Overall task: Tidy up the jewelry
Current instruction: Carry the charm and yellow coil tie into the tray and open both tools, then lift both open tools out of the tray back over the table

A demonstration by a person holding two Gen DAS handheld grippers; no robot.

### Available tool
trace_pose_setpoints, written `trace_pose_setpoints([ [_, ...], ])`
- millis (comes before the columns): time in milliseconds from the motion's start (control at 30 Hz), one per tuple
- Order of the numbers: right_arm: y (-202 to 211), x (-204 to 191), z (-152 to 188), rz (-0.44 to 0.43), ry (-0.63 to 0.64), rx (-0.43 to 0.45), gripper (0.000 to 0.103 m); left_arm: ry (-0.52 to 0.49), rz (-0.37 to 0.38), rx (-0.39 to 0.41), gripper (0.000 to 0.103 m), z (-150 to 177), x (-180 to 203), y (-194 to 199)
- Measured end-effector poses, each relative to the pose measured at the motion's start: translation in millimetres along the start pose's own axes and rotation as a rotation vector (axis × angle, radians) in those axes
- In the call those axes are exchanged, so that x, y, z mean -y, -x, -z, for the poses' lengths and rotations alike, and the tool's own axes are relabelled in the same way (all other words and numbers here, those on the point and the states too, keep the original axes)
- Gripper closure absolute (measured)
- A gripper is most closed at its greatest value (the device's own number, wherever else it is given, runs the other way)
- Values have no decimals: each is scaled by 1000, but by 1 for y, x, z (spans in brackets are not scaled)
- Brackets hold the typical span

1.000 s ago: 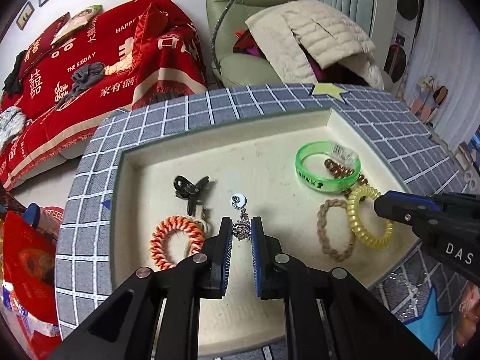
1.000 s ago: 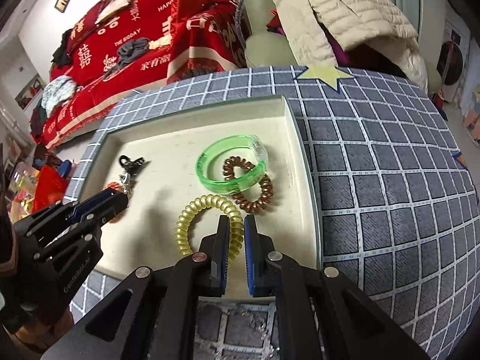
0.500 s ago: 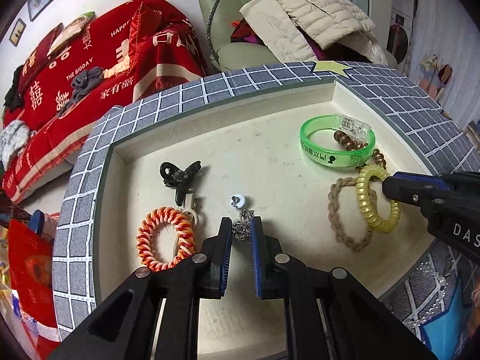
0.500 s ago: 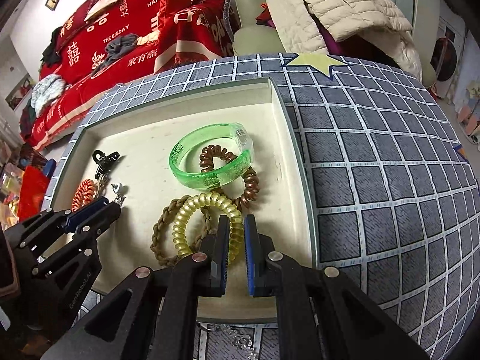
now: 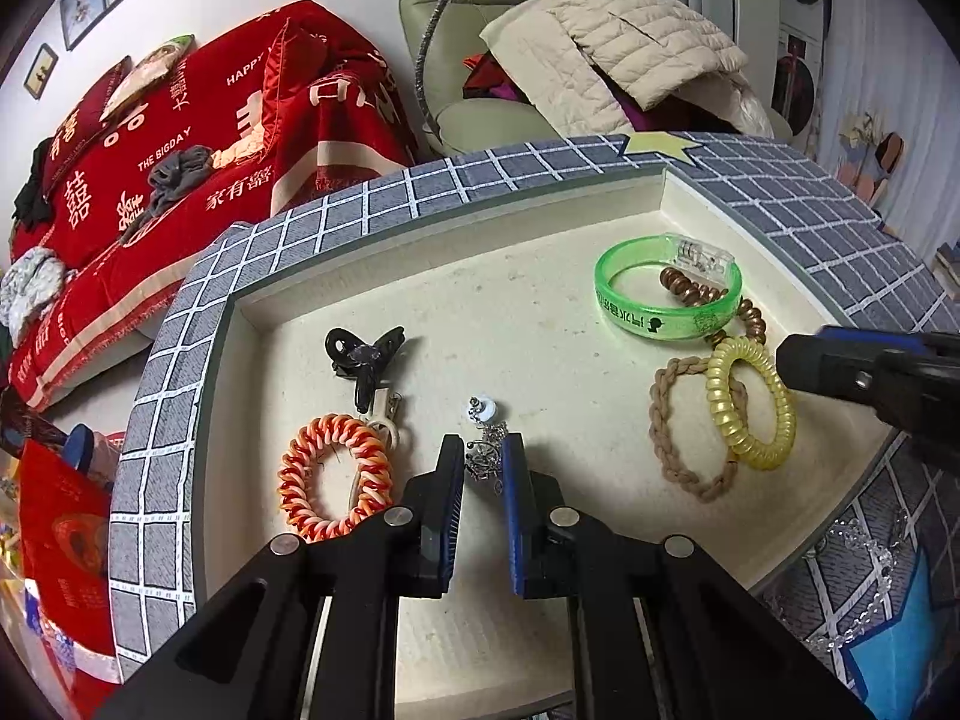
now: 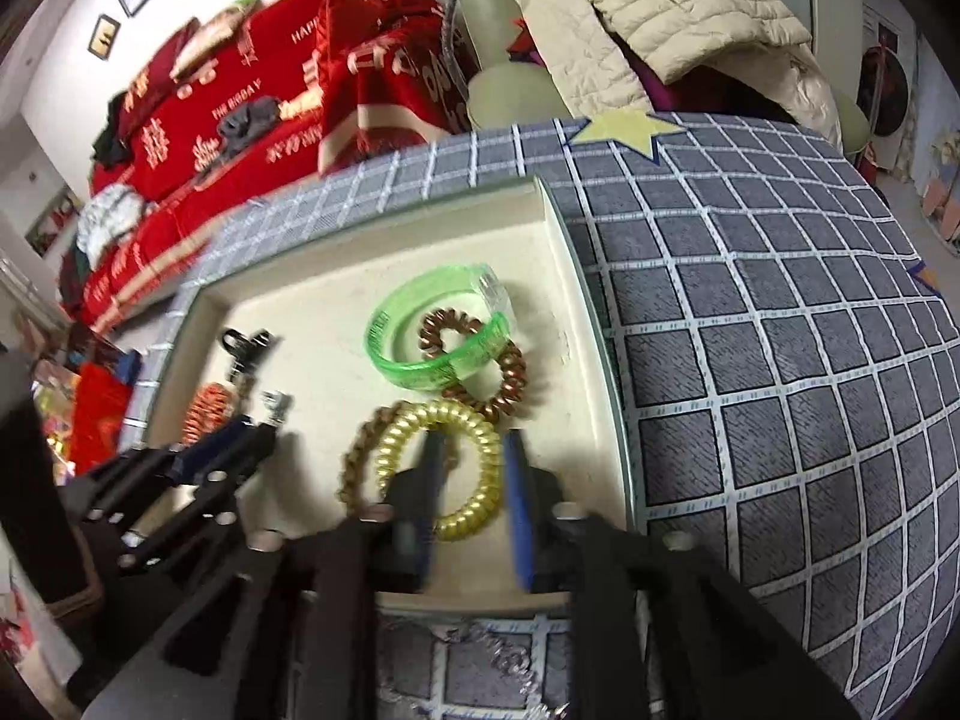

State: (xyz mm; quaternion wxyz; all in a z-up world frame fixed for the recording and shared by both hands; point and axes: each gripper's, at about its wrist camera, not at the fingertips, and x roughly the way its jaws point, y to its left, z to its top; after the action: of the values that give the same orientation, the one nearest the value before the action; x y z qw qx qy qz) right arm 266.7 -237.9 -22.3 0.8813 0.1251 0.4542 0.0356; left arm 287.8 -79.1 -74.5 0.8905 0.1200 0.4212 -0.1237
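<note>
A cream tray holds the jewelry. My left gripper has its jaws narrowly apart around a silver dangle earring lying on the tray floor. An orange-white coil bracelet and a black hair claw lie to its left. My right gripper is open, its jaws straddling the near side of a yellow coil hair tie. A green bangle, a brown coil tie and a tan braided tie lie close by.
The tray sits on a grey checked cloth with a yellow star. A clear bead chain lies on the cloth by the tray's near right corner. A red sofa and a green armchair stand behind.
My right gripper has opened and moved forward around the yellow coil tie; its view is motion-blurred. My left gripper stays at the earring, jaws slightly wider.
</note>
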Motion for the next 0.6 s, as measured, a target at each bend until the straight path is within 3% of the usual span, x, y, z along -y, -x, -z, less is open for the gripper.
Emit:
trace_pose_setpoints([
  [33, 4, -1, 0, 0, -1, 16, 41, 5, 4, -1, 69, 0, -2, 0],
  [267, 31, 3, 6, -23, -36, 70, 41, 54, 23, 25, 69, -2, -11, 8],
  [600, 41, 16, 20, -15, -73, 70, 41, 76, 24, 34, 69, -7, -16, 9],
])
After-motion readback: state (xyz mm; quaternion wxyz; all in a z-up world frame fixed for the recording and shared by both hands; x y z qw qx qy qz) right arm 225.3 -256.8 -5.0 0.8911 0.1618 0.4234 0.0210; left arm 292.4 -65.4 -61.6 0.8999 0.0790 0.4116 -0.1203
